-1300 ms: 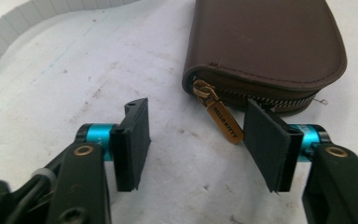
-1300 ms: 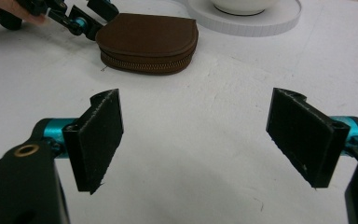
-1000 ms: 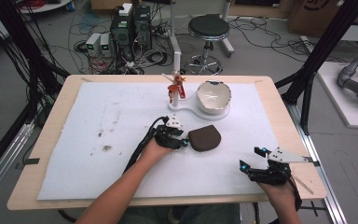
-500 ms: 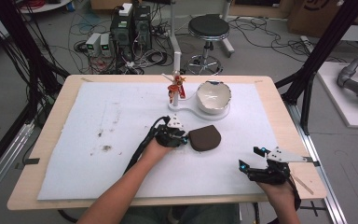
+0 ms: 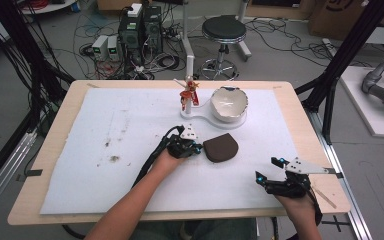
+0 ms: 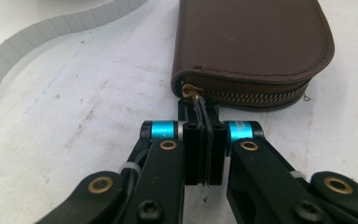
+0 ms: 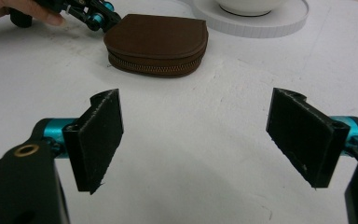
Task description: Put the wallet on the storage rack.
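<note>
Both jaws of the left gripper (image 6: 204, 105) pinch the pouch's (image 6: 254, 44) zipper pull (image 6: 196, 95).

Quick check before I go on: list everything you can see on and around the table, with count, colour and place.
zip pouch: 1, brown, middle of the white mat, zip closed
zip pull: 1, dark, at the pouch's near corner in the left gripper view
bowl: 1, white, on the white stand at the far side
stand: 1, white, flat base under the bowl
figurine: 1, red and white, upright on the stand's left end
mat: 1, white, covers the table, with dark specks at left
stool: 1, black seat, on the floor beyond the table
left gripper: 1, black and blue, jaws have just been closing, now pinching the zip pull
right gripper: 1, black and blue, jaws wide apart, near right of the mat
</note>
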Demonstrator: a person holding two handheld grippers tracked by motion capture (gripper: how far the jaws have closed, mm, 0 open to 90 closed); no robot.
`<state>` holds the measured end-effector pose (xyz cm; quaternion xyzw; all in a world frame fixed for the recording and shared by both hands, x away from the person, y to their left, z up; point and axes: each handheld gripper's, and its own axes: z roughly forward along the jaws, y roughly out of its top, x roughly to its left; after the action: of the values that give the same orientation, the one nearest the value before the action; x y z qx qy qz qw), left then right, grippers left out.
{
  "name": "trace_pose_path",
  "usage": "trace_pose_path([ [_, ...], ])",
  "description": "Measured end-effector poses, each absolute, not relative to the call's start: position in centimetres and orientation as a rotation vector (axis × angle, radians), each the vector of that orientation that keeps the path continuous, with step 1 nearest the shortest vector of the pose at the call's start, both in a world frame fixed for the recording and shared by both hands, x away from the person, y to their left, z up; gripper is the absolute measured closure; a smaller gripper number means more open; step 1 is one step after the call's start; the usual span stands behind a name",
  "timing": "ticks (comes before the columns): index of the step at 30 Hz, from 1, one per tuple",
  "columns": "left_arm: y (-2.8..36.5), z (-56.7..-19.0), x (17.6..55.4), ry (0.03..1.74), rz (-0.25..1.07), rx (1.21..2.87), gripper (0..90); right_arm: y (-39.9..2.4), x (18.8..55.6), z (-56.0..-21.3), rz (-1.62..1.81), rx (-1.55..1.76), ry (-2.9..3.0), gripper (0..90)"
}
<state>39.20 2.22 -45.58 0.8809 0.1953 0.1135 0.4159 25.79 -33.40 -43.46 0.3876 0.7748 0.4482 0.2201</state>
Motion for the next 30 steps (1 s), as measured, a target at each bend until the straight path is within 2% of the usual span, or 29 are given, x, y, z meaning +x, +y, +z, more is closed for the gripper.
trace_pose_path([
  [16, 3.2, -43.1, 38.3, 0.434, 0.209, 2.069, 88.3, -33.4, 25.8, -43.5, 1.242, 1.07, 2.142, 18.8],
  [30, 3.4, -38.4, 38.2, 0.385, 0.2, 1.949, 88.3, -33.2, 25.7, -43.4, 1.24, 1.066, 2.145, 18.8],
])
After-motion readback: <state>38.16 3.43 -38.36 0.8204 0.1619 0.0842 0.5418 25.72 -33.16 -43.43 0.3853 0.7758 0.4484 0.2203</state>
